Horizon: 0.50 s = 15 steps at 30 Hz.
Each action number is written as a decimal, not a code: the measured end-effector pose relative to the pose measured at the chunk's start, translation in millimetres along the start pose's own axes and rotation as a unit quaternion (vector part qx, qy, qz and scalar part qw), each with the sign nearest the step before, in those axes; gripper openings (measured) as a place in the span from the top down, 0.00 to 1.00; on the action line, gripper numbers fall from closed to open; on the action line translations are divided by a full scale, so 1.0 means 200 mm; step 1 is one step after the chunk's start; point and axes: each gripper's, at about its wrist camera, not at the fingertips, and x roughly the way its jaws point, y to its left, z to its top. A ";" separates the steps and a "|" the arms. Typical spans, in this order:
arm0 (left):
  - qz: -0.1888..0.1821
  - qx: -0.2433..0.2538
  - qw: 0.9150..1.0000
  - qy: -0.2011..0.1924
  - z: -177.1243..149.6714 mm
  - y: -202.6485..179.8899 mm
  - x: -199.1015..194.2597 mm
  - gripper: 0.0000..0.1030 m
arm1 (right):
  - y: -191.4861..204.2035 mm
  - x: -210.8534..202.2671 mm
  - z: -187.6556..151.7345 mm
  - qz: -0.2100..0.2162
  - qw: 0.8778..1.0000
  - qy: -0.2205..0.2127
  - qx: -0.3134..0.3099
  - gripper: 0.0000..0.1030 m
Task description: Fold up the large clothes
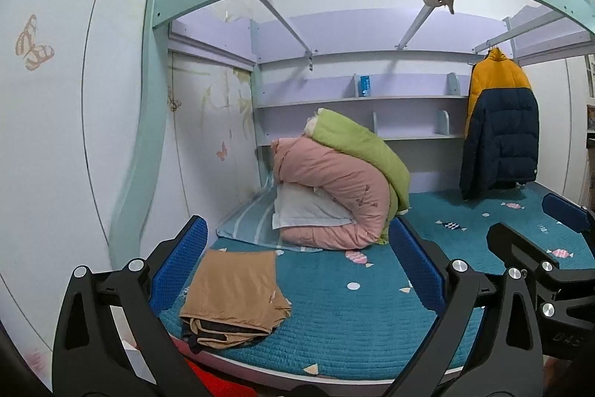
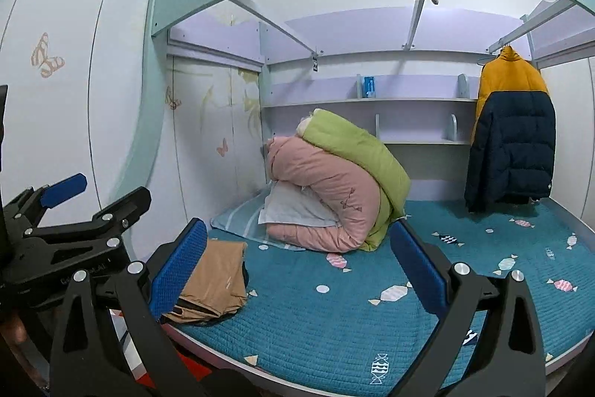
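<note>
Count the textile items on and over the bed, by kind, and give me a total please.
Folded tan garment: 1
Hanging yellow and navy puffer jacket: 1
Folded quilts, pink quilt and green quilt: 2
White pillow: 1
Total: 5

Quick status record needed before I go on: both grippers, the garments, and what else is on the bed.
left gripper: jaws open, empty
right gripper: jaws open, empty
tan garment: folded, lying at the bed's near left corner
puffer jacket: yellow and navy, hanging on a rail at the right
quilts: pink and green, rolled at the back left
mattress cover: teal
</note>
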 end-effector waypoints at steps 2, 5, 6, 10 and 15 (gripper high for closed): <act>-0.004 0.002 1.000 -0.004 0.00 -0.01 -0.02 0.05 | 0.00 -0.01 0.00 -0.002 1.000 0.000 -0.002 0.07; 0.001 0.004 1.000 -0.009 0.01 -0.02 -0.04 0.05 | -0.01 -0.03 0.01 -0.003 1.000 0.000 0.000 0.07; 0.000 0.004 1.000 -0.009 0.01 -0.02 -0.04 0.05 | -0.01 -0.03 0.01 -0.002 1.000 -0.002 0.002 0.07; -0.007 0.000 1.000 -0.007 0.01 -0.02 -0.04 0.05 | -0.01 -0.05 0.02 -0.004 1.000 -0.007 0.002 0.07; -0.004 0.002 1.000 -0.009 0.02 -0.03 -0.06 0.05 | -0.01 -0.07 0.03 -0.004 1.000 -0.014 0.005 0.07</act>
